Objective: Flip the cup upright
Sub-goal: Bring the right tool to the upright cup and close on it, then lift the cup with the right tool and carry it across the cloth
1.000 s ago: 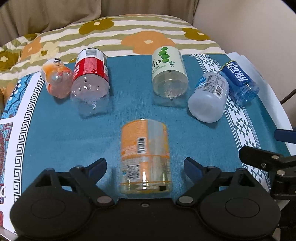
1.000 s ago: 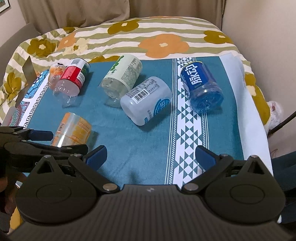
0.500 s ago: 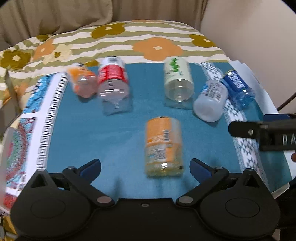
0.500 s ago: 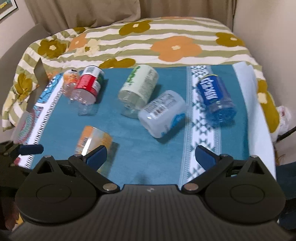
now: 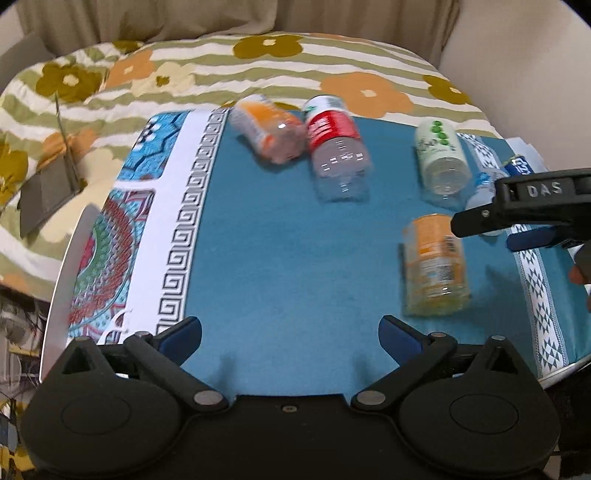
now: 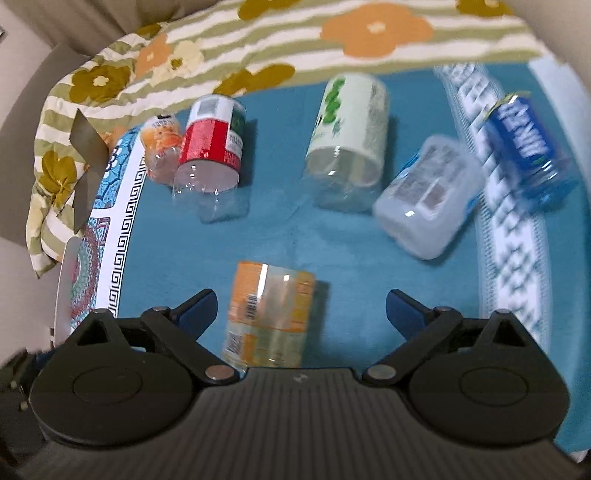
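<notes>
Right wrist view: both tongs point(image 6: 300, 308) point(image 5: 290, 334) spread, empty, above teal cloth point(image 6: 280, 243) on floral bedspread point(image 6: 258, 33).

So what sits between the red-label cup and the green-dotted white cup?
Nothing: in both wrist views only bare teal cloth separates the red-label cup from the green-dotted white cup.

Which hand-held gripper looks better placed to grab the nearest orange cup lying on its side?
Probably the right hand-held gripper: the orange cup lies between its open fingers. The left hand-held gripper is open over bare cloth, the cup off to its right.
</notes>
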Demonstrator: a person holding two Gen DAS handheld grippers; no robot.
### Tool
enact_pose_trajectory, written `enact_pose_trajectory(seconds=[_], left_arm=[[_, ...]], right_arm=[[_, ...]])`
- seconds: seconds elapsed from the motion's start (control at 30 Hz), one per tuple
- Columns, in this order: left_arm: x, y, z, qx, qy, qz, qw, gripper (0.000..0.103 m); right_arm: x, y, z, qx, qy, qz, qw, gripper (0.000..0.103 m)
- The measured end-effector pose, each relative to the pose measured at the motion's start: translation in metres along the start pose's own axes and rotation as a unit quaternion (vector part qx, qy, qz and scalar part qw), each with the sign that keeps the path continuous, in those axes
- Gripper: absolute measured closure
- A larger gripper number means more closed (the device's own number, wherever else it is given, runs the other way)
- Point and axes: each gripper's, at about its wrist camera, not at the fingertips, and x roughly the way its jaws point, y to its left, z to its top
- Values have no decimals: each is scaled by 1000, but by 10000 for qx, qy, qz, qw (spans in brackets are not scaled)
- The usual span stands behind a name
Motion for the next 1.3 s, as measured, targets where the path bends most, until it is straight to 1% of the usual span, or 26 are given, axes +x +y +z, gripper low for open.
enact_pose_trajectory(seconds=[0.1, 0.13, 0.23, 0.33, 0.43, 0.47, 0.5, 0.9, 1.03, 1.13, 1.2, 1.23, 1.3], left_arm=[[0, 16, -2, -157, 27, -48, 9999, 0], [-1, 21, -2, -200, 25, -64, 9998, 0], [0, 31, -3, -275, 40, -87, 9996, 0], [0, 38, -4, -276, 56, -114, 9995, 0], [2, 42, -3, -252, 70, -148, 9995, 0], [3, 43, -3, -243, 70, -158, 9996, 0], [3, 44, -2, -236, 69, -169, 9996, 0], [4, 47, 1, -263, 77, -236, 9993, 0], [1, 49, 2, -269, 52, -223, 9994, 0], [-3, 49, 4, -241, -2, -214, 9995, 0], [-5, 50, 6, -193, -71, -207, 9996, 0], [-6, 50, 6, -165, -107, -198, 9996, 0], [-7, 50, 7, -123, -172, -192, 9996, 0]], right_arm=[[17, 0, 8, 346, 240, 182, 9989, 0], [21, 0, 11, 439, 301, 211, 9984, 2], [30, -1, 18, 658, 446, 252, 9965, 10], [35, -3, 22, 837, 544, 284, 9946, 15], [38, -3, 22, 883, 646, 268, 9936, 22], [39, -3, 22, 881, 675, 272, 9934, 27], [40, -2, 22, 879, 702, 270, 9933, 29], [36, 2, 22, 783, 625, 296, 9945, 32], [23, 6, 20, 720, 307, 315, 9964, 32], [6, 10, 13, 722, -178, 357, 9966, 33], [-6, 16, 4, 617, -724, 299, 9950, 32], [-13, 20, -4, 518, -1159, 205, 9917, 32], [-17, 26, -20, 357, -1841, -35, 9822, 32]])
